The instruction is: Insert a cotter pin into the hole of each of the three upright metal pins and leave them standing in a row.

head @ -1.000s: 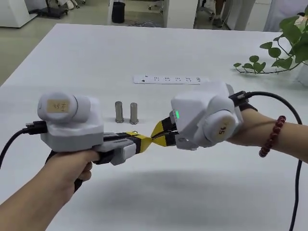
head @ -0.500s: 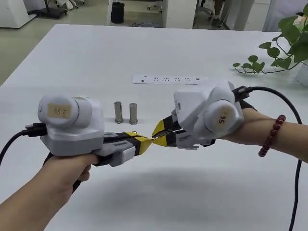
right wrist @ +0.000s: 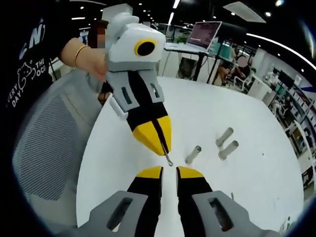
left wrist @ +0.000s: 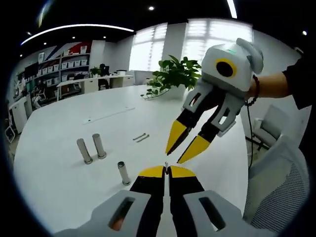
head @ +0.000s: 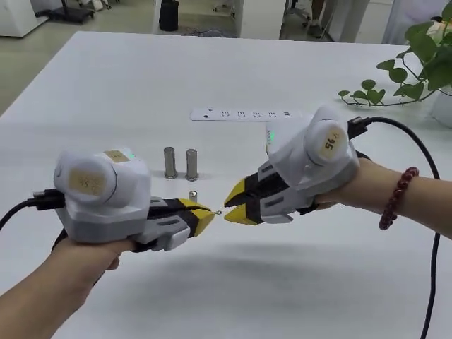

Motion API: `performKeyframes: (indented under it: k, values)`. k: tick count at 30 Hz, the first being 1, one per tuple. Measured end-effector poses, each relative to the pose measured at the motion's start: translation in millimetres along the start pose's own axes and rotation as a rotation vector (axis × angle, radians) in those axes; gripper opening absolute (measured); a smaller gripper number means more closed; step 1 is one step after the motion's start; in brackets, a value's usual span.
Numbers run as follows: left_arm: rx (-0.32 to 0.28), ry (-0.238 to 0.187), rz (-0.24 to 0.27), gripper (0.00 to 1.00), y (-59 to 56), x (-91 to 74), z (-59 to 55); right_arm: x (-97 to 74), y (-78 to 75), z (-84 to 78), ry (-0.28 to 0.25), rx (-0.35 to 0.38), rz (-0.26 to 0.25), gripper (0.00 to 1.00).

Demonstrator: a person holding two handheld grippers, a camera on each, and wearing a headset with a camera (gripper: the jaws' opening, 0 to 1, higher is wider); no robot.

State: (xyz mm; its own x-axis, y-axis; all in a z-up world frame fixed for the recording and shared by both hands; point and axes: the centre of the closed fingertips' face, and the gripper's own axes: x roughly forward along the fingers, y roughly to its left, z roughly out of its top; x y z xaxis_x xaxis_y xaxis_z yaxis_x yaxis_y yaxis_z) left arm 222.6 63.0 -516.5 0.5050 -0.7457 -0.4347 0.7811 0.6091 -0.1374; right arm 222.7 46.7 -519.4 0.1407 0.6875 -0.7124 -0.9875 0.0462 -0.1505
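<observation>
Two upright metal pins (head: 169,162) (head: 191,164) stand side by side on the white table (head: 106,85). A third metal pin (head: 193,196) stands just in front of them, right behind my left gripper (head: 210,212). That gripper is shut on a thin cotter pin (right wrist: 168,159), whose end sticks out past the yellow tips (left wrist: 166,165). My right gripper (head: 232,205) faces it from the right, open, with its tips a short way from the cotter pin's end. The right gripper view has the three metal pins (right wrist: 193,154) (right wrist: 223,137) (right wrist: 230,149) beyond my open right gripper (right wrist: 169,172).
A white power strip (head: 244,114) lies farther back on the table. A potted plant (head: 417,63) stands at the far right. Two spare cotter pins (left wrist: 140,137) lie on the table beyond the metal pins. A mesh chair (right wrist: 44,148) stands at the table's edge.
Both grippers' tips met on the cotter pin before. Now the right gripper has opened, rolled and drawn slightly back, and the left gripper keeps the pin. The third metal pin has come into sight.
</observation>
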Motion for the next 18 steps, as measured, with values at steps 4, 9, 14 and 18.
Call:
performKeyframes:
  k: [4, 9, 14, 18]
  values:
    - [0.037, 0.02, -0.004, 0.0, -2.3, 1.6, -6.1, 2.4, 2.2, -3.9, -0.007, 0.081, 0.026, 0.06]
    - [0.1, 0.037, -0.019, 0.0, -7.4, 3.2, -11.1, 6.4, 7.6, -9.2, -0.022, 0.159, 0.07, 0.08]
    - [0.146, 0.05, -0.046, 0.0, -10.1, 3.4, -14.9, 8.9, 12.5, -13.8, -0.037, 0.229, 0.109, 0.09]
    - [0.184, 0.061, -0.068, 0.0, -13.1, 2.9, -17.8, 10.3, 16.6, -14.5, -0.063, 0.274, 0.142, 0.09]
